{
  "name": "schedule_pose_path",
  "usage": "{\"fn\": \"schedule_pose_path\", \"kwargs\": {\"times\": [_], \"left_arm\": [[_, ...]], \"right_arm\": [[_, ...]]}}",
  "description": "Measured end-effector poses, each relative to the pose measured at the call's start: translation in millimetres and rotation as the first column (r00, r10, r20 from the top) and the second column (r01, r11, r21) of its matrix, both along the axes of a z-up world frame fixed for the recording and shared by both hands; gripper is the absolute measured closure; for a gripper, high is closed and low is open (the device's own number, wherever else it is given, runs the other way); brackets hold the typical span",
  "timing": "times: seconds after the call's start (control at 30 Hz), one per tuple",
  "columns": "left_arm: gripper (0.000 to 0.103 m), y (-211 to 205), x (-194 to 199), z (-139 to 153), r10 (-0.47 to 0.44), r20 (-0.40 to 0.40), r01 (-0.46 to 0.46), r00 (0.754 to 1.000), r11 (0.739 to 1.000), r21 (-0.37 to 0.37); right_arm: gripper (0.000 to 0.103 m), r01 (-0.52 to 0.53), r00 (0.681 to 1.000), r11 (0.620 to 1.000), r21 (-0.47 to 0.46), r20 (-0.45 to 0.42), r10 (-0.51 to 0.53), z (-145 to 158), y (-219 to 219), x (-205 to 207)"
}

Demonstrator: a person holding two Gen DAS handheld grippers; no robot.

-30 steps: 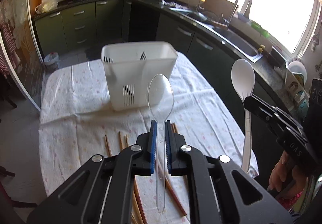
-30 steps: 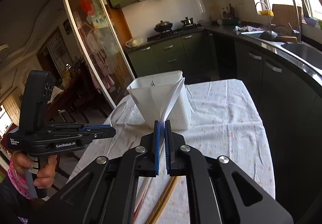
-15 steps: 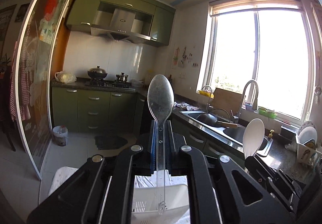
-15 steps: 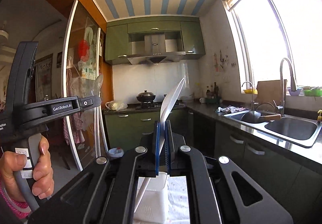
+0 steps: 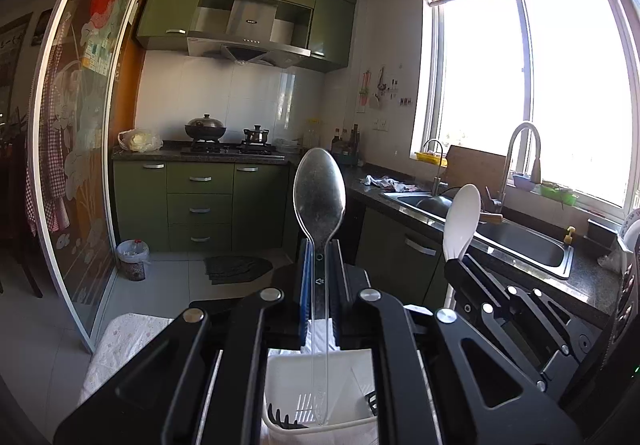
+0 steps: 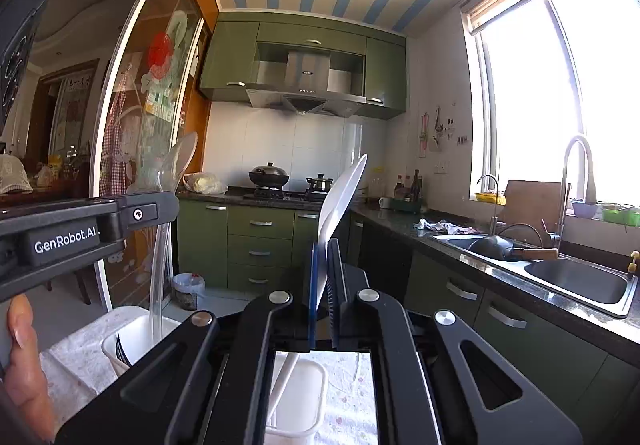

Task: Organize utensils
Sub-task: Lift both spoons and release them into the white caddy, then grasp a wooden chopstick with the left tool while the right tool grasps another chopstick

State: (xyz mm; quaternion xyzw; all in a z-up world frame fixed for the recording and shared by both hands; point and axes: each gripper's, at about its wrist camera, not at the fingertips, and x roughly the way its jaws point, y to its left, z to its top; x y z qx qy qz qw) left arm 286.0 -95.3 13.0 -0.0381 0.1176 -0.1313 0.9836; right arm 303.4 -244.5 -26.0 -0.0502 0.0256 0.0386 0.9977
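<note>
Left tool clamps clear spoon; right tool clamps white spoon; both handles over white basket.

The tabletop is covered by a white cloth with small pink flowers. On it stands a white plastic utensil caddy, with dark fork tines showing in one compartment.
</note>
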Motion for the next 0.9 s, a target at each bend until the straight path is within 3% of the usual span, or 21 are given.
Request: {"fn": "schedule_pose_path", "kwargs": {"times": [0.27,0.33,0.53,0.63,0.7,0.8,0.9], "left_arm": [[0.094,-11,-6,-28,-0.005,-0.036,0.007,0.999,0.999,0.054],[0.092,-12,-6,-33,-0.010,-0.056,0.014,0.998,0.998,0.065],[0.071,-4,-16,-34,-0.006,-0.089,0.012,0.996,0.998,0.067],[0.058,10,-33,-23,0.000,-0.105,0.004,0.994,0.999,0.037],[0.038,19,-46,-17,-0.002,-0.162,0.006,0.987,1.000,0.024],[0.034,29,-63,-24,0.005,-0.312,0.011,0.950,0.999,0.048],[0.034,35,-73,-53,-0.002,-0.517,0.057,0.856,0.994,0.091]], "right_arm": [[0.097,-0.020,0.999,0.997,-0.080,-0.034,0.017,-32,16,-4],[0.091,-0.019,0.999,0.997,-0.078,-0.042,0.016,-37,15,-8],[0.086,-0.029,0.999,0.998,-0.064,-0.030,0.027,-34,4,-45],[0.067,-0.045,0.998,0.999,-0.026,-0.040,0.043,-22,-10,-78],[0.065,-0.063,0.993,0.998,-0.007,-0.097,0.062,-16,-21,-101],[0.062,-0.089,0.961,0.996,0.000,-0.264,0.086,-17,-33,-124],[0.057,-0.144,0.873,0.989,0.042,-0.465,0.147,-33,-46,-137]]}}
